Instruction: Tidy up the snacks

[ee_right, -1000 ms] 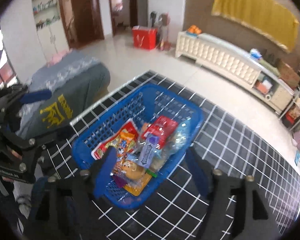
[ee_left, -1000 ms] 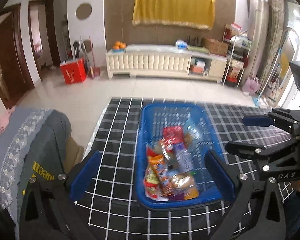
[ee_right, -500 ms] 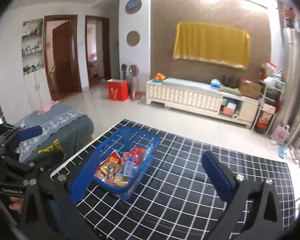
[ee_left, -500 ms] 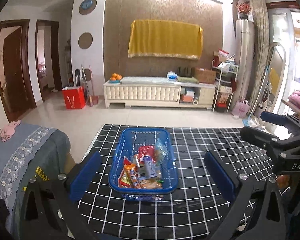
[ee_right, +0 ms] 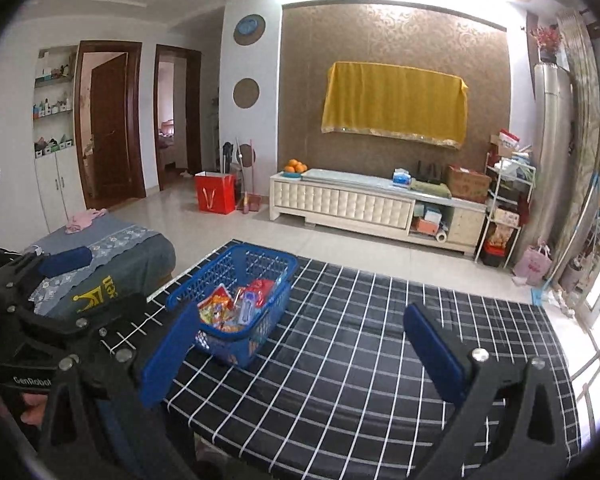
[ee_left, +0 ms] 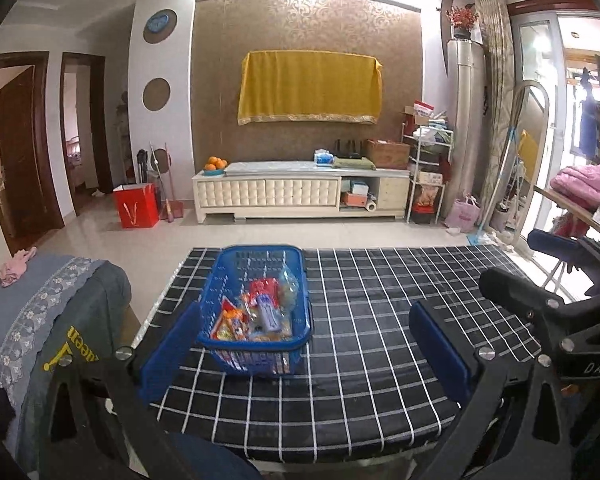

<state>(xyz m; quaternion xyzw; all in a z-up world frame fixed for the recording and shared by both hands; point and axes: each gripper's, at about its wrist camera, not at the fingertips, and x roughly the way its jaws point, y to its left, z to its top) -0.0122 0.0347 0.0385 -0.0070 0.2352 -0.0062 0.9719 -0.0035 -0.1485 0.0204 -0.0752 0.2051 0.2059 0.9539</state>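
Note:
A blue plastic basket [ee_left: 288,258] [ee_right: 276,264] stands on the left part of a table with a black, white-checked cloth [ee_left: 380,312] [ee_right: 364,340]. Several snack packets [ee_left: 260,314] [ee_right: 236,308] lie heaped in it, red and orange wrappers among them. My left gripper [ee_left: 304,356] is open with nothing between its blue fingers, held back from the table's near edge. My right gripper [ee_right: 300,356] is open too and holds nothing, level with it on the right. Each gripper shows at the side of the other's view.
A chair draped with grey and blue cloth [ee_left: 60,308] stands at the table's left. Beyond the table is bare floor, a white cabinet [ee_left: 300,194] with oranges, a red bag [ee_left: 136,206] and shelving [ee_left: 426,168] at the right. A laundry rack [ee_left: 580,192] is on the far right.
Both grippers have pulled back and risen from right over the basket to the table's near edge. The right gripper's fingers have spread wider. The basket and snacks have stayed put.

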